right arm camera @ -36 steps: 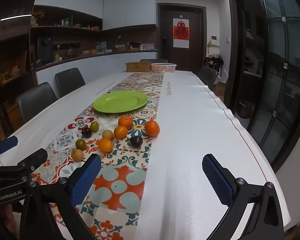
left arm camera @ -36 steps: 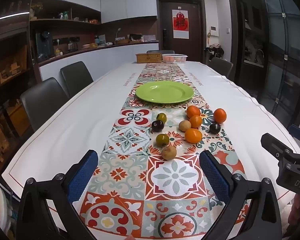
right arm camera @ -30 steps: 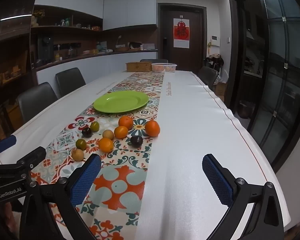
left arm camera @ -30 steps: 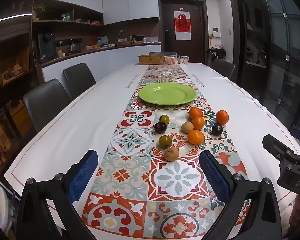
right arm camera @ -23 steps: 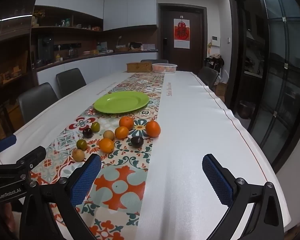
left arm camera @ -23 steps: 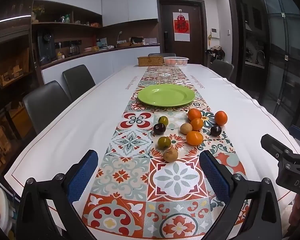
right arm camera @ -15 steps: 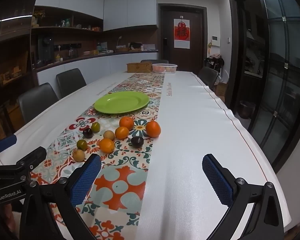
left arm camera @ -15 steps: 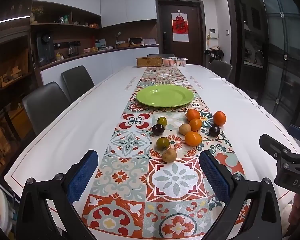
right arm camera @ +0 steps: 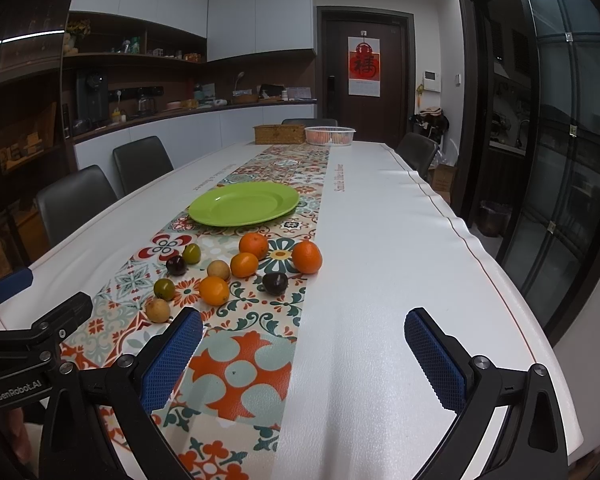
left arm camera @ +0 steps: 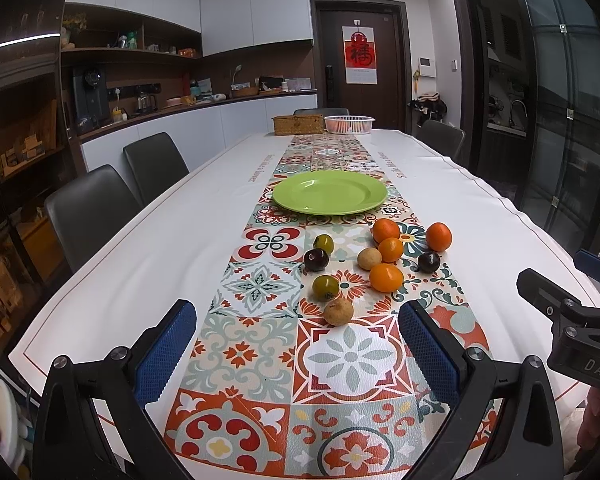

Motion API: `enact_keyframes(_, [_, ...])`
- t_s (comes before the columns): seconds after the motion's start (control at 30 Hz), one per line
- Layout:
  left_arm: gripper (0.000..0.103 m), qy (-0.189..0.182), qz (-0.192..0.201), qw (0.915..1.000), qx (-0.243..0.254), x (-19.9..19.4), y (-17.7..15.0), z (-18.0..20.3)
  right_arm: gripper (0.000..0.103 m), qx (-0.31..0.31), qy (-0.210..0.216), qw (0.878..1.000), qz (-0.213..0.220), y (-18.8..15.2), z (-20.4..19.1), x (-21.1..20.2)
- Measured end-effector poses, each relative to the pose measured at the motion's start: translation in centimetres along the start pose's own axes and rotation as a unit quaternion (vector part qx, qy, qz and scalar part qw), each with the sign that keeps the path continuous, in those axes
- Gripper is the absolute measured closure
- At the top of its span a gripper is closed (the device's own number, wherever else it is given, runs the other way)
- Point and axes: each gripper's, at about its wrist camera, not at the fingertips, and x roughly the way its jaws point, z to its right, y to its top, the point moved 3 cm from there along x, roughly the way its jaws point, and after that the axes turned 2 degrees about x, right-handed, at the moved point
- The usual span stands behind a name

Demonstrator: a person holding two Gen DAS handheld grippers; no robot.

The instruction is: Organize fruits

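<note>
Both grippers are hovering low over the near end of the table (right arm camera: 380, 240), nothing gripped yet; L gripper (left arm camera: 296, 348) is sitting w/ jaws spread wide, empty, lined up along the patterned runner (left arm camera: 260, 344); R gripper (right arm camera: 304, 354) is likewise gaping wide and empty, but pointing mostly over bare white cloth, w/ the runner off to its left. The fruits (left arm camera: 376, 260) are lying loose on the runner, approx. nine of them, clustered between the grippers and the green plate (left arm camera: 330, 192), which is sitting empty just beyond them. Key relation: the tan fruit (left arm camera: 338, 311) is lying straight ahead of the L gripper, nearest of all, roughly between its finger lines; round, so no long axis to match. Judging from this, L is nearer and better aligned; R is probably needing to swing left first; the orange (right arm camera: 307, 256) on the right edge looks like R's closest option.
</note>
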Motion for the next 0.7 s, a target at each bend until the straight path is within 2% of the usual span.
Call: enact_keyframes(0.7, [0.000, 0.000, 0.003, 1.0000, 0.001, -0.32, 0.17, -0.08, 0.001, 0.000, 0.001, 1.000, 0.000, -0.09, -0.06, -0.03])
